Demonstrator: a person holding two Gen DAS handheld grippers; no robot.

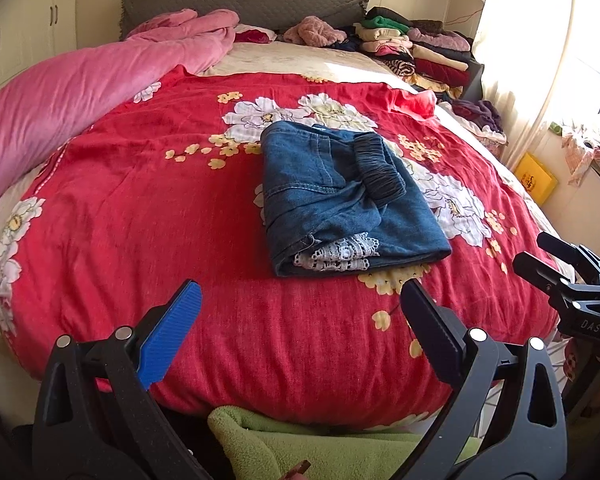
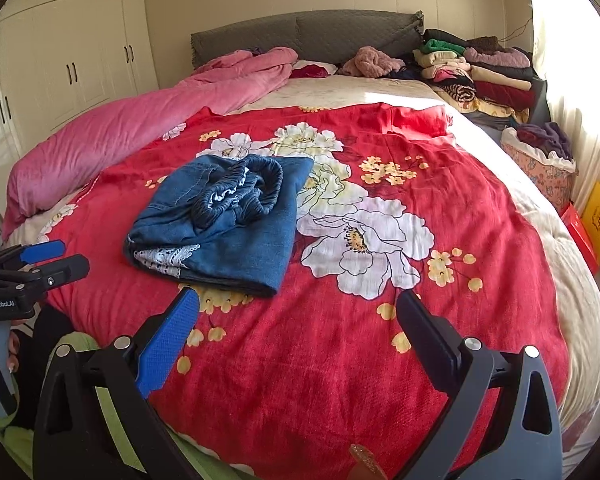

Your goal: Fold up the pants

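the pants [image 1: 339,196] lie as a compact folded bundle on the red floral bedspread [image 1: 140,200], near the middle of the bed and just ahead of both tongs. they are blue denim, folded into a thick rough rectangle, with the gathered elastic waistband [image 1: 377,168] bunched on top and a strip of white lace trim [image 1: 339,254] peeking from the near folded edge. the top layer sits a little lumpy rather than flat.

the folding looks essentially done, so the step in hand seems to be tidying or letting go. to do it well, press the waistband hump down flat and square the near edge so the lace tucks in, moving slowly so the layers do not slide apart.

the left tongs [image 1: 300,312] are released, fingers spread wide and holding nothing, hovering over the bedspread short of the bundle. the right tongs [image 2: 296,320] are likewise spread and empty, off to the bundle's right. a pink duvet [image 1: 80,92] lies along the left side, and stacks of folded clothes [image 1: 415,48] sit at the far right by the headboard.
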